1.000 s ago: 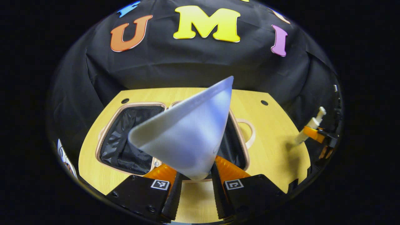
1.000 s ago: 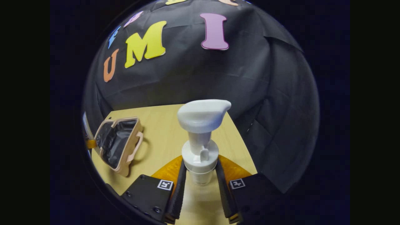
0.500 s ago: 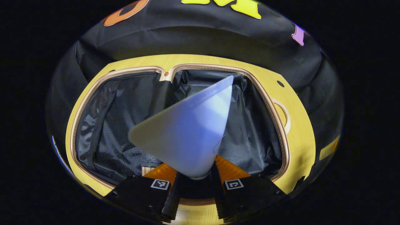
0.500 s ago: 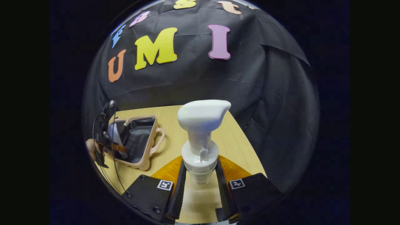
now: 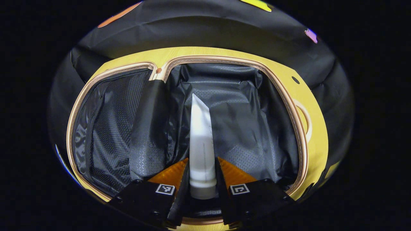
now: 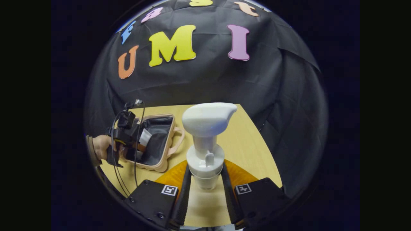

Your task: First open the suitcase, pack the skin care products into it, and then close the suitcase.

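The left tool [image 5: 202, 179] pinched a white tube [image 5: 200, 144] over the open suitcase [image 5: 298, 128] lying on the counter [image 6: 244, 141]. The right tool [image 6: 205, 189] gripped a pump bottle [image 6: 205, 134] above the counter, well apart from the suitcase.

1 suitcase [image 5: 301, 134], 1 tube [image 5: 200, 144], 1 pump bottle [image 6: 207, 134], 2 grippers.
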`<state>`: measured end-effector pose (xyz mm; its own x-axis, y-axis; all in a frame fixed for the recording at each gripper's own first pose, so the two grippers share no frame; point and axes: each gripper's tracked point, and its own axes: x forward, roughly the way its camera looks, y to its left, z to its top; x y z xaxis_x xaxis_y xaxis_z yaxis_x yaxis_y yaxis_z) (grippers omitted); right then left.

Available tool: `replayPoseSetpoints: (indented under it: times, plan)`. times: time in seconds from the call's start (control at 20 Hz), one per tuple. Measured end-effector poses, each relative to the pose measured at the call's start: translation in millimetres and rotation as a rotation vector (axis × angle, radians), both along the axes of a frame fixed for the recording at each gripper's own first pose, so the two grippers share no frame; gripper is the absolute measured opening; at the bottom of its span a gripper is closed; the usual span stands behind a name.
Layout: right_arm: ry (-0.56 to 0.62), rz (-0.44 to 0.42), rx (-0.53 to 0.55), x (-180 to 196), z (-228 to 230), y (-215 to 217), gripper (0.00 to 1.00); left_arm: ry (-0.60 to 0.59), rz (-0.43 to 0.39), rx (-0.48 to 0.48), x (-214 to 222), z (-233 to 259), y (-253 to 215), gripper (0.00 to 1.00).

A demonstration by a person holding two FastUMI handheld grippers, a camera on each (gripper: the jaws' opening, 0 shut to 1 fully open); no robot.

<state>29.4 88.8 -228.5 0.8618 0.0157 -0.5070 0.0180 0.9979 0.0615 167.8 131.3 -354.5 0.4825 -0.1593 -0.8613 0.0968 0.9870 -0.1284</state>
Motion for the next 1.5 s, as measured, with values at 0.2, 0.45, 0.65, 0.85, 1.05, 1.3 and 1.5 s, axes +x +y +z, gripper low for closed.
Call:
replayPoseSetpoints:
  times: [0.2,0.45,0.65,0.85,1.05,1.3,1.5]
  plan:
    - [0.004,0.082,0.043,27,17,44,0.48,-0.123,-0.017,-0.058,-2,36,0,0.55]
    - [0.053,0.231,0.066,69,15,125,0.48,-0.370,-0.053,-0.038,-18,112,23,0.83]
    - [0.157,0.309,0.091,80,-18,186,0.48,-0.560,-0.065,0.007,-41,160,59,0.96]
    - [0.257,0.330,0.093,89,-58,220,0.48,-0.763,-0.036,0.040,-59,204,105,0.96]
    - [0.311,0.287,0.082,101,-83,229,0.48,-0.787,0.038,0.100,-73,206,162,0.96]
    - [0.354,0.192,0.120,129,-91,228,0.48,-0.787,0.113,0.094,-80,201,221,0.96]
    - [0.390,0.148,0.113,152,-110,236,0.48,-0.761,0.196,0.128,-71,187,275,0.96]
